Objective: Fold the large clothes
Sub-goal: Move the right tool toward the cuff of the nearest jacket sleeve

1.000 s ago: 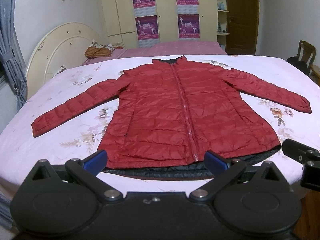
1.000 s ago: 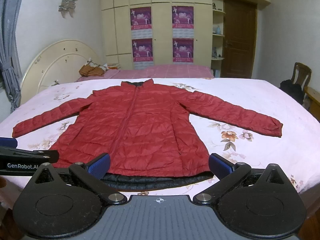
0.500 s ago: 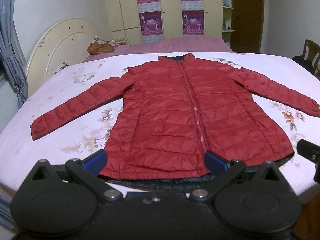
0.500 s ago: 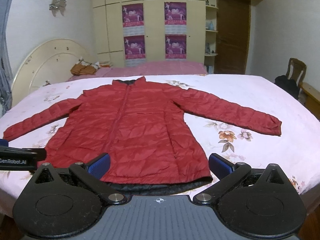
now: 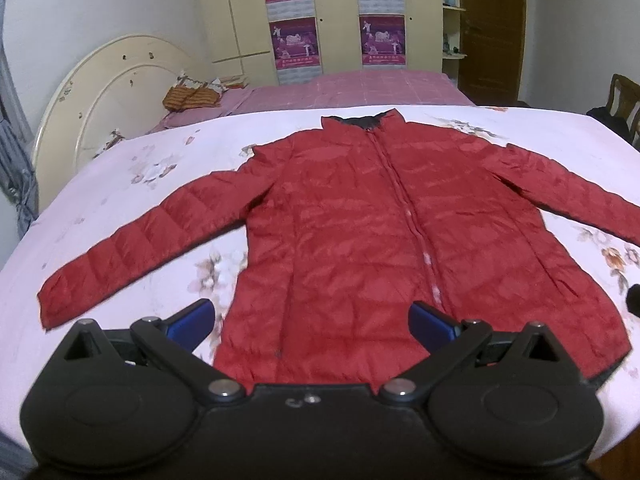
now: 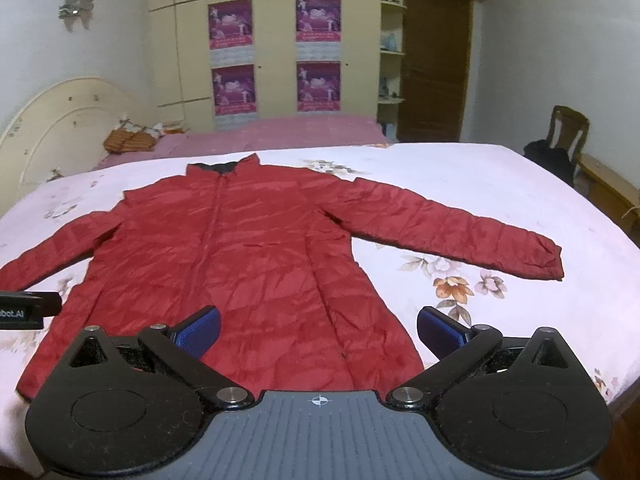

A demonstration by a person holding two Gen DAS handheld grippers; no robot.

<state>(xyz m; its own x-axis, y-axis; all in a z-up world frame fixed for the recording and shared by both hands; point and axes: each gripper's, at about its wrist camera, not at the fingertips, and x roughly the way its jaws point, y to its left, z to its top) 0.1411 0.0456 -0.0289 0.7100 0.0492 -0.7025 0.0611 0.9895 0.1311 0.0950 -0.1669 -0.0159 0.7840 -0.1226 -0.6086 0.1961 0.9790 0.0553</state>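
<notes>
A red quilted jacket (image 5: 360, 232) (image 6: 248, 248) lies flat and zipped on the bed, collar away from me, both sleeves spread out to the sides. My left gripper (image 5: 312, 322) hovers open above the lower left part of the hem, nothing between its blue pads. Over the hem's right half, my right gripper (image 6: 318, 330) is open too and holds nothing. The left sleeve cuff (image 5: 56, 300) lies near the bed's left edge; the right sleeve cuff (image 6: 548, 256) points to the right side.
The bed carries a pale pink floral sheet (image 5: 120, 208). A cream headboard (image 5: 108, 92) stands at the left, a second pink bed (image 6: 280, 132) behind. A wooden chair (image 6: 564, 140) and a door (image 6: 432, 64) are at the right.
Both grippers have moved forward and higher over the jacket's hem, so the hem's dark lining edge is now hidden under them. The jacket has not moved.
</notes>
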